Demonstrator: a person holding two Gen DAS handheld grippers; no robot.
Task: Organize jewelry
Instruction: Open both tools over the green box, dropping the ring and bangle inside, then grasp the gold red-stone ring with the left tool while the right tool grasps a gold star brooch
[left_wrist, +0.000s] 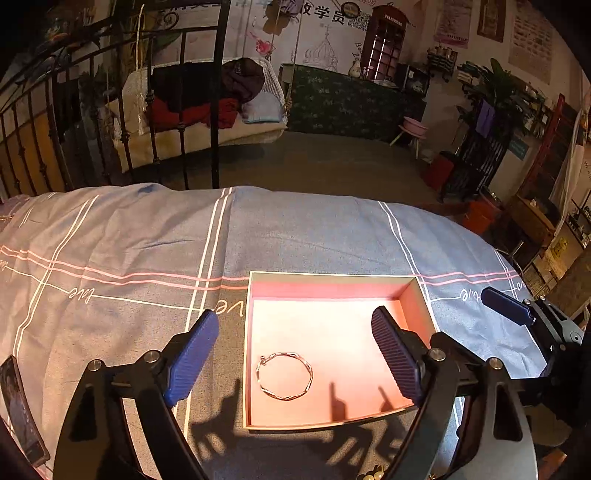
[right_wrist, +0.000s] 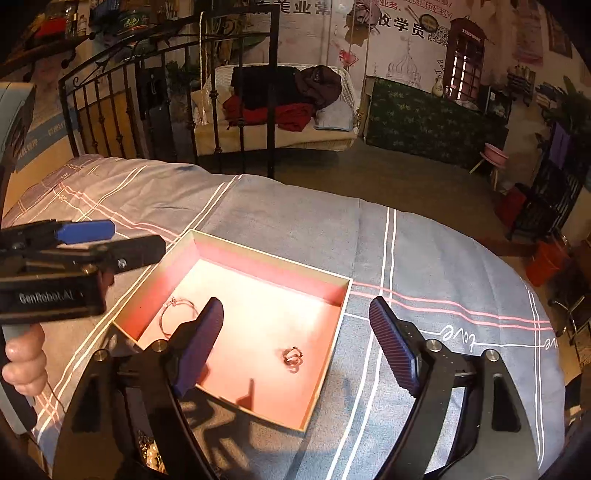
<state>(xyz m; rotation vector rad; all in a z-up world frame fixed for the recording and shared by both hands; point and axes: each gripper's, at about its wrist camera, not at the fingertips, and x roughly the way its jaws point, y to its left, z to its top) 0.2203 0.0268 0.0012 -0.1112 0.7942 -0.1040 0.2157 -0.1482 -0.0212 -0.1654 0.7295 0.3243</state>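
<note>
A: Left to right, please. Left gripper (left_wrist: 291, 354)?

B: Jaws spread wide, nothing between them, hovering over the near left part of the box (left_wrist: 417, 291). In the right wrist view it shows from the side at the left edge; aperture not readable there.

A: Contents of the box?

B: Two pieces on the pink floor. Bangle (left_wrist: 284, 376) lies flat in the near left area, apart from the walls. Ring-like piece (right_wrist: 293, 357) sits further right, well apart from the bangle; too small to say if it is one ring or a linked pair.

A: Right gripper (right_wrist: 295, 347)?

B: Fingers apart, empty, over the near right side of the box, the ring piece below the gap.

A: Progress?

B: Judgement: partly done, two items boxed. A cluster of pearls (right_wrist: 153, 458) and gold-toned bits shows at the near edge under the right gripper, outside the box, so more is likely left to move.

A: Orientation of the bangle?

B: Near-round hoop, no real long axis. Its clasp knob points to the far left corner of the box
</note>
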